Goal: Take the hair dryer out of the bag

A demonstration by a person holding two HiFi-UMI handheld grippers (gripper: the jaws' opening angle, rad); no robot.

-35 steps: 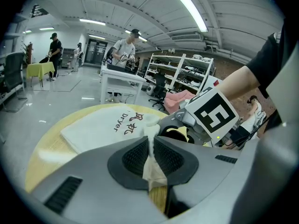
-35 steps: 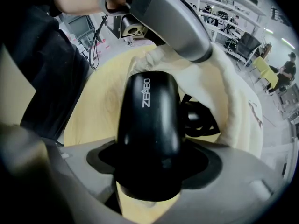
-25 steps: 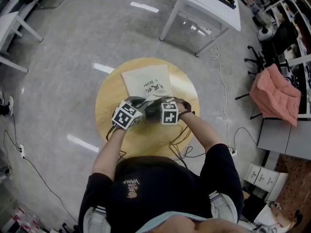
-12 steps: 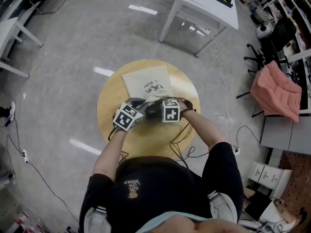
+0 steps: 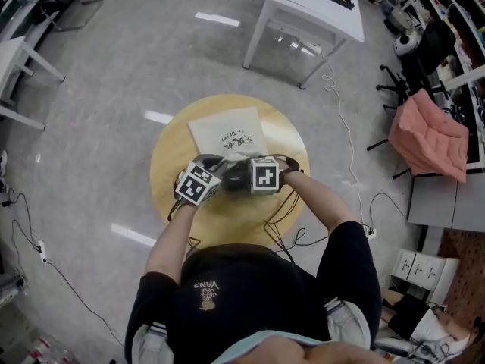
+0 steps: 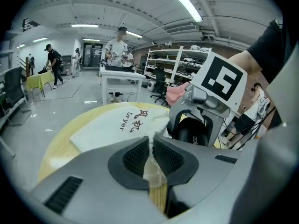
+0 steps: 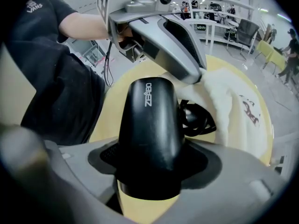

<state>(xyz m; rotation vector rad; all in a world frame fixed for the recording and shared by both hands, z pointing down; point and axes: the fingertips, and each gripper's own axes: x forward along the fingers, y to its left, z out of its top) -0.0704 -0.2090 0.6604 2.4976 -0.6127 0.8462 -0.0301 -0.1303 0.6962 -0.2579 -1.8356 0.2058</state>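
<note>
A white cloth bag [image 5: 227,131] printed "Dryer" lies on the round wooden table [image 5: 170,165]. My left gripper [image 6: 152,157] is shut on the bag's [image 6: 112,127] near edge, and the cloth is pinched between its pads. My right gripper [image 7: 149,171] is shut on the black hair dryer [image 7: 149,125], gripping its barrel just outside the bag's mouth [image 7: 229,106]. The dryer's coiled black cord [image 7: 196,120] still sits in the opening. In the head view both grippers meet at the table's middle, left gripper [image 5: 216,171] beside right gripper [image 5: 242,174].
A white table [image 5: 318,6] stands beyond the round one. Cables [image 5: 345,135] trail over the floor at the right, near a chair with a pink cloth [image 5: 428,139]. Shelves and people stand far off in the left gripper view.
My right gripper has risen slightly with the hair dryer in it. The left gripper keeps its hold on the bag's edge in the same place.
</note>
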